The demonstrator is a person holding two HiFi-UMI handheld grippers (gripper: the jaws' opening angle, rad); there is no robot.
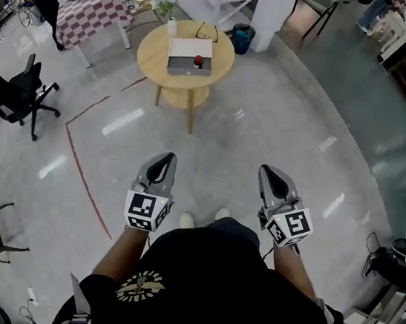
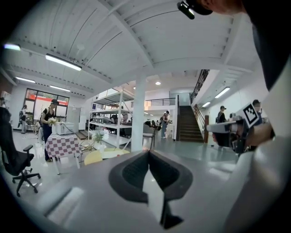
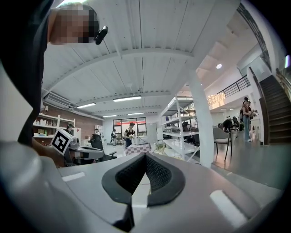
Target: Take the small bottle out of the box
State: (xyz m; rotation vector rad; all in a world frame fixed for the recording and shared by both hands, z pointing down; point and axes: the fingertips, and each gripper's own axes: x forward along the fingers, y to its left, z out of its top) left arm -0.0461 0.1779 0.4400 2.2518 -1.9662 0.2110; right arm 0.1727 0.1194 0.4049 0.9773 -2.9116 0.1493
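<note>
the person is standing on the shiny grey floor [image 1: 283, 124], holding both grippers out in front at about the same height. the left gripper [image 1: 164, 159] is showing its jaws pressed together, with nothing sitting between the dark pads. the right gripper [image 1: 270, 172] is showing the same: jaws closed on each other and holding nothing. both are pointing roughly toward the round yellow table [image 1: 152, 53], which is standing well apart from them, further along the floor.

the box [image 1: 189, 51] is lying near the middle of the table top. the small bottle [image 1: 197, 62] is sitting inside the box, just right of the box's middle, with its red top showing. a pair of glasses [image 1: 208, 32] is lying by the table's far edge, and a small plant in a vase [image 1: 166, 12] is standing at its far left edge. a blue bin [image 1: 242, 39] is sitting on the floor beyond the table's far right edge.
</note>
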